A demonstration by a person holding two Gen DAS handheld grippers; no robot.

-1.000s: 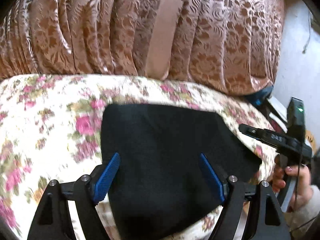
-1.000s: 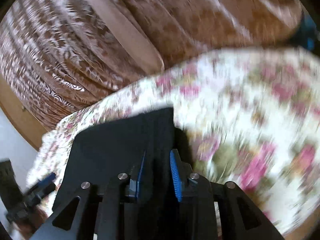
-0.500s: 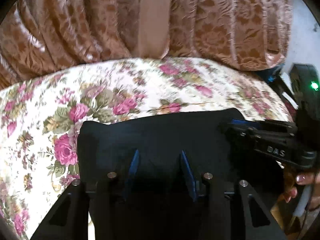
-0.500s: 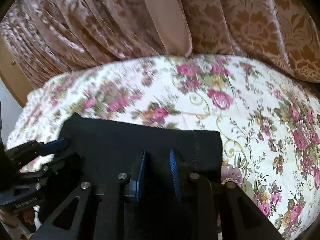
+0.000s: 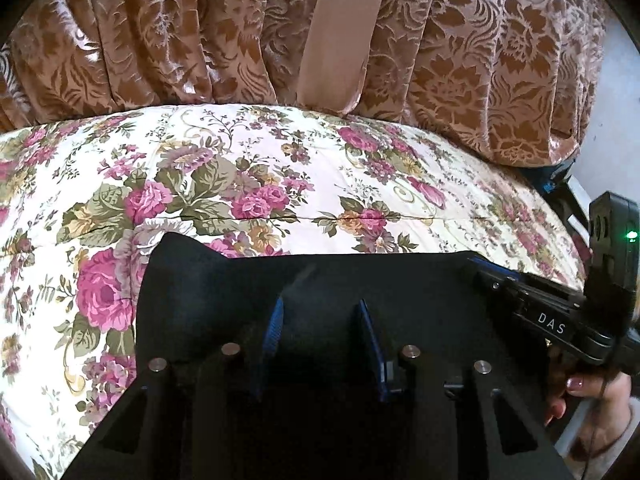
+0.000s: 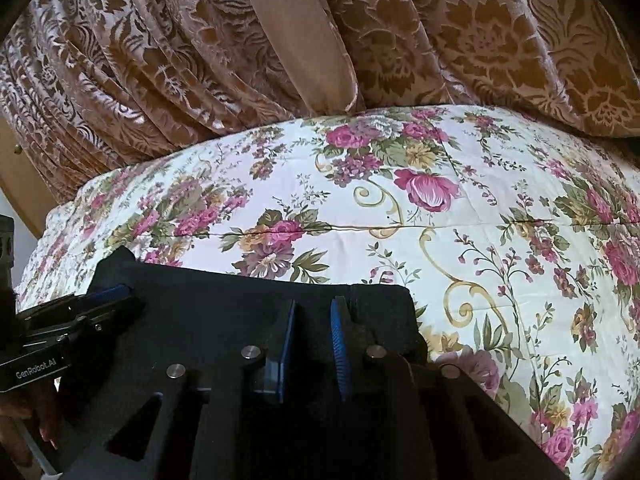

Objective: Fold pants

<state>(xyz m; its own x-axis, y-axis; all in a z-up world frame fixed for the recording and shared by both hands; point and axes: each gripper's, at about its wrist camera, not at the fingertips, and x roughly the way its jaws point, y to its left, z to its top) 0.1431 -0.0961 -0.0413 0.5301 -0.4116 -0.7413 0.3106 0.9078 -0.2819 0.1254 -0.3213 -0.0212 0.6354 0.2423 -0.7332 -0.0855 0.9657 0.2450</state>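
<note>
While both tools sit low over the flower-print quilted bedspread [image 5: 280, 168], I see the black folded fabric pants [image 5: 224, 292] lying on it, long axis across my view. My left gripper [image 5: 320, 312] pinches a raised fold; my right gripper [image 6: 314, 312] is closing on the cloth near its right-hand edge.

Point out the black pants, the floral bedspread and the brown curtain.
black pants [image 5: 224, 296]: left wrist view, flat cloth beside the fingers.
floral bedspread [image 6: 500, 208]: right wrist view, bare patch beyond the pants.
brown curtain [image 5: 160, 32]: left wrist view, pleated folds behind the bed.
</note>
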